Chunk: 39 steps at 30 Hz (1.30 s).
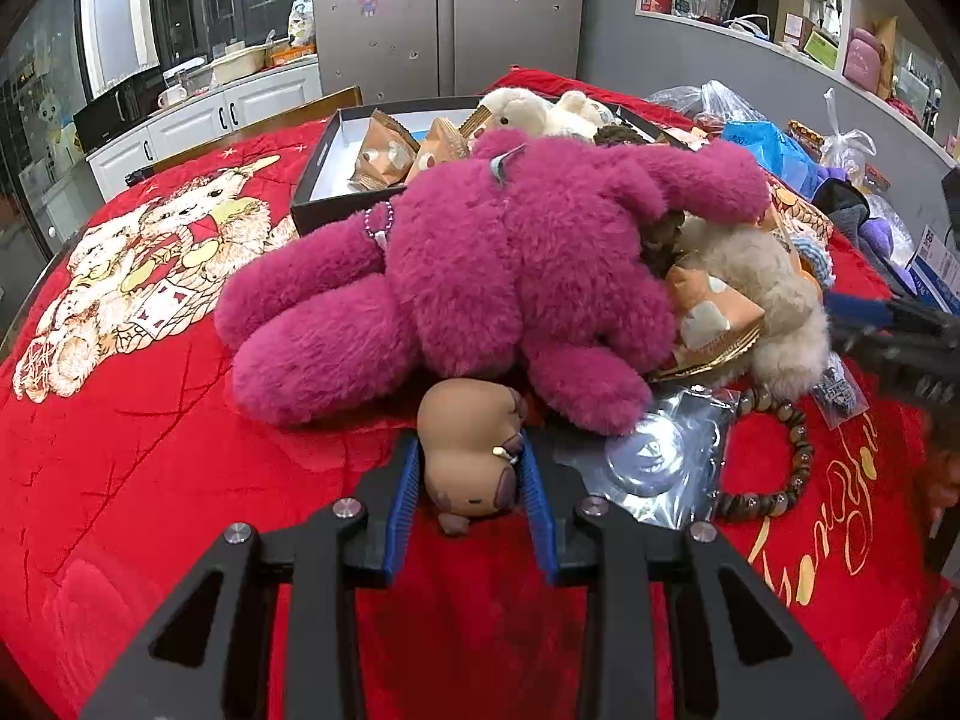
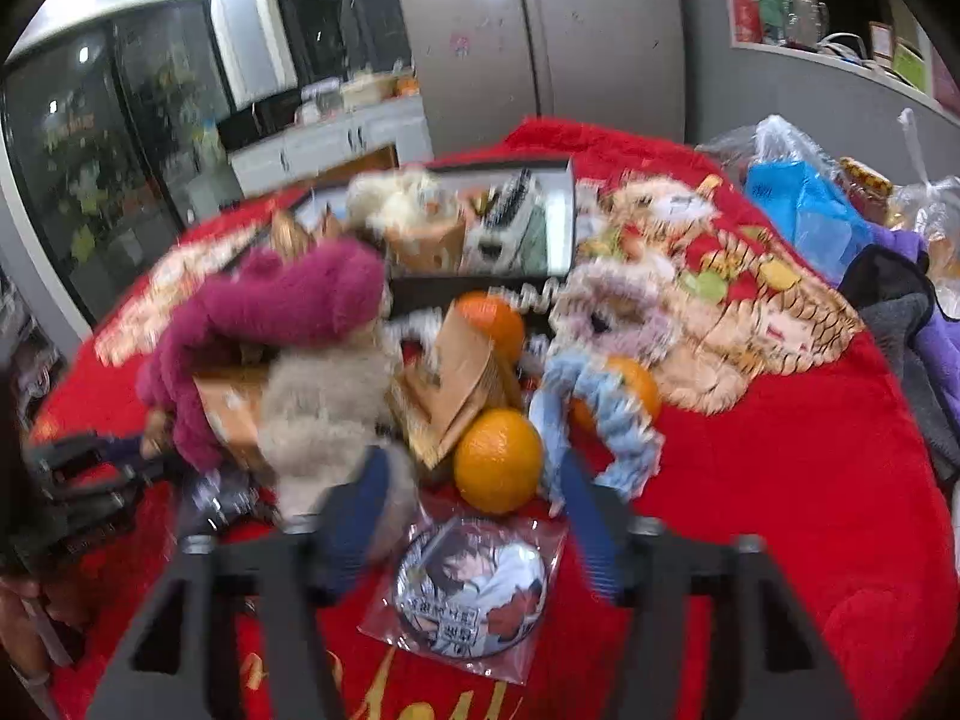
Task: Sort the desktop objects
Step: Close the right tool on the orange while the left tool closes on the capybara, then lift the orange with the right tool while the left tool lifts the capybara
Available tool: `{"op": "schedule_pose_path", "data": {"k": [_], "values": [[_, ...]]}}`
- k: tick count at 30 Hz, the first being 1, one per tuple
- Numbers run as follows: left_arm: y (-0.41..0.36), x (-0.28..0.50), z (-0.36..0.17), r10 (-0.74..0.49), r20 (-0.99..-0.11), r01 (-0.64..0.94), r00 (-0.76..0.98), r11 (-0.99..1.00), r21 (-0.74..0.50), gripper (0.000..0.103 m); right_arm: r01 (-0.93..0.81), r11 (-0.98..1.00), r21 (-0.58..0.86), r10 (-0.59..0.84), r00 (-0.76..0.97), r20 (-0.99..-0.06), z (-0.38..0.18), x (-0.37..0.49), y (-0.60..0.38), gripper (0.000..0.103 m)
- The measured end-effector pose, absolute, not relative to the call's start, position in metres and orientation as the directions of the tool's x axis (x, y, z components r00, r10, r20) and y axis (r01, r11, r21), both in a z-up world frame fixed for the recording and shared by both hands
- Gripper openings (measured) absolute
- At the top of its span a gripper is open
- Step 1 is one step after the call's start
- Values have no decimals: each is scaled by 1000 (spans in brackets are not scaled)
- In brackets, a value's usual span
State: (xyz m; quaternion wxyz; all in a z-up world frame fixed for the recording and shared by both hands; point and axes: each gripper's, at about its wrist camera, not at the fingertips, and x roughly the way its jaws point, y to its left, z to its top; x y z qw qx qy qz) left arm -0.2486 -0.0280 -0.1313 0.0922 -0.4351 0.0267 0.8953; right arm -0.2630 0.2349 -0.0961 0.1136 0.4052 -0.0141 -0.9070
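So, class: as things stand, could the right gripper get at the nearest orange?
Probably yes. The right gripper is open, and the orange sits between its fingertips, uncovered on top. Only a paper packet leans beside it.

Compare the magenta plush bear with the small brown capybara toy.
The magenta plush bear is large, shaggy and sprawled free on the red blanket; the brown capybara toy is small, smooth and clamped in the left gripper. Both are toy animals lying on that blanket.
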Motion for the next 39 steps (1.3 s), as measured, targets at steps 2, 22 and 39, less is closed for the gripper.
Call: {"op": "schedule_pose_path", "data": {"k": [2, 22, 39], "values": [[-28, -249, -131, 144, -784, -188, -604, -981, -36, 33, 197, -979, 52, -166, -630, -758, -104, -265, 226, 63], [-39, -242, -123, 184, -771, -190, -610, -978, -83, 33, 143, -987, 72, -154, -725, -671, -78, -246, 240, 34], [-40, -209, -94, 221, -726, -174, -651, -975, -140, 33, 280, -954, 104, -283, -737, -614, -47, -216, 200, 34]]}}
